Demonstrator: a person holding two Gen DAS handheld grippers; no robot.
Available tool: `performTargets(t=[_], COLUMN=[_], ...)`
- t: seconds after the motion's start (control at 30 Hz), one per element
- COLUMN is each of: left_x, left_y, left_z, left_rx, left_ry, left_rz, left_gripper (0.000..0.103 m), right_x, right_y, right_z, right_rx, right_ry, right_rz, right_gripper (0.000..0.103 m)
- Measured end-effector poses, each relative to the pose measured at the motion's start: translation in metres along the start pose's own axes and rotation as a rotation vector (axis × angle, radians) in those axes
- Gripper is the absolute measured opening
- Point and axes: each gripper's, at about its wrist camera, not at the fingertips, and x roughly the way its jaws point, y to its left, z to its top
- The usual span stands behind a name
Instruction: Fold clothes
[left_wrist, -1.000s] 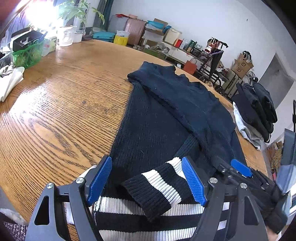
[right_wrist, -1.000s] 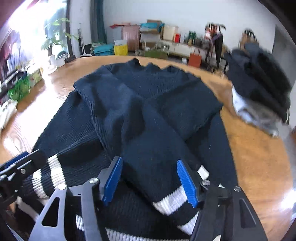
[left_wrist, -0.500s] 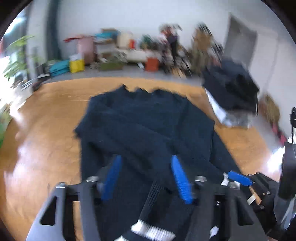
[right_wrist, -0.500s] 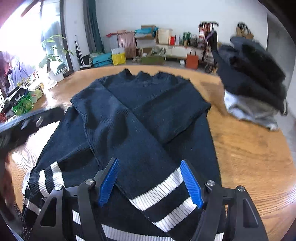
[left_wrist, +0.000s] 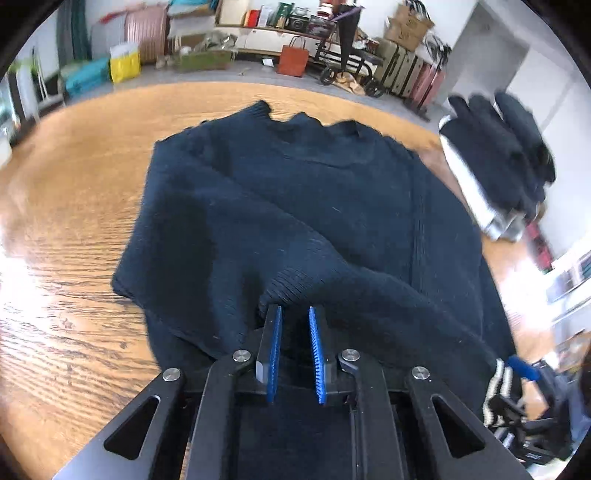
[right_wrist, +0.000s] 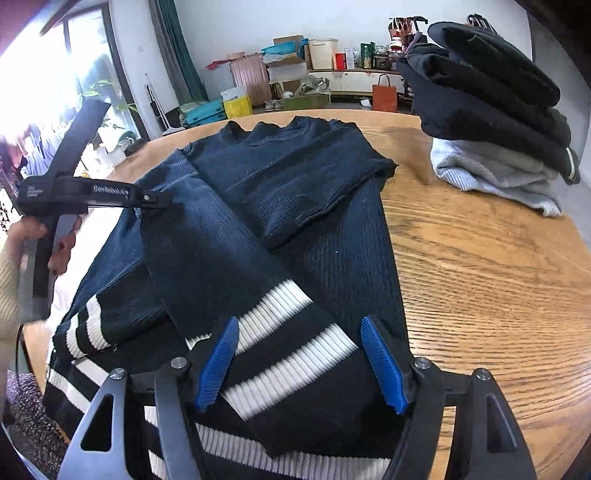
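A navy knit sweater (left_wrist: 295, 206) lies flat on the round wooden table (right_wrist: 480, 277), both sleeves folded across its body. My left gripper (left_wrist: 293, 308) is at the sweater's left side. Its jaws are closing, and a raised ridge of navy knit is pinched at the tips. The right wrist view shows that left gripper (right_wrist: 155, 201) at the folded sleeve's edge, held by a hand (right_wrist: 22, 236). My right gripper (right_wrist: 299, 321) stands open low over the white-striped cuff (right_wrist: 295, 347), which lies between the fingers without being pressed.
A stack of folded dark and grey clothes (right_wrist: 491, 110) sits at the table's far right. Bare wood shows to the right of the sweater and on its left side (left_wrist: 74, 221). Boxes, bags and suitcases line the back wall (right_wrist: 295, 74).
My left gripper has left the striped cuff, swung over to the sweater's left side and narrowed onto a fold. The right gripper has crept forward over the other cuff, jaws slightly wider.
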Motion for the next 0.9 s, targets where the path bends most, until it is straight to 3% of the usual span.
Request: performTargets(t=[0.13,0.27,0.33,0.43,0.47,0.53,0.57,0.67,0.73,0.8,0.9], left_x=[-0.003,-0.027,-0.037,-0.031,-0.022,-0.01,-0.004,-0.005,-0.01,-0.014,-0.01], left_y=[0.006,0.003,0.006,0.023,0.029,0.034,0.034,0.04,0.05,0.061,0.062], left_z=[0.003,0.001,0.006,0.015,0.017,0.017,0.016,0.015,0.015,0.016,0.017], left_rx=[-0.022,-0.008,-0.005,-0.068,-0.092,-0.121,-0.116,-0.097,-0.097,-0.071,-0.015], left_ry=[-0.001,-0.038,-0.085,-0.067,-0.035,-0.003,0.009,0.005,0.01,0.014,0.022], left_rz=[-0.091,-0.276,-0.251,-0.077,-0.056,-0.03,-0.003,-0.012,0.002,0.046,0.094], left_gripper=[0.018,0.019,0.024,0.026,0.025,0.025,0.025,0.025,0.024,0.012,0.008], right_x=[0.001,-0.006,-0.013,-0.022,-0.02,-0.011,-0.002,0.022,0.019,0.014,0.011], right_y=[0.0,-0.007,-0.006,0.009,0.015,0.024,0.027,0.027,0.024,0.021,0.013], right_z=[0.0,0.004,0.011,0.022,0.025,0.03,0.03,0.025,0.02,0.012,0.009], right_rx=[-0.001,0.063,0.079,0.018,0.013,0.017,0.022,0.046,0.027,-0.026,-0.029], right_ry=[0.0,0.005,-0.025,-0.082,-0.086,-0.072,-0.049,0.026,0.012,0.023,0.041], right_rz=[0.005,0.052,0.068,0.074,0.112,0.167,0.161,0.156,0.165,0.162,0.179], right_gripper=[0.073,0.072,0.064,0.062,0.062,0.054,0.053,0.053,0.049,0.047,0.044])
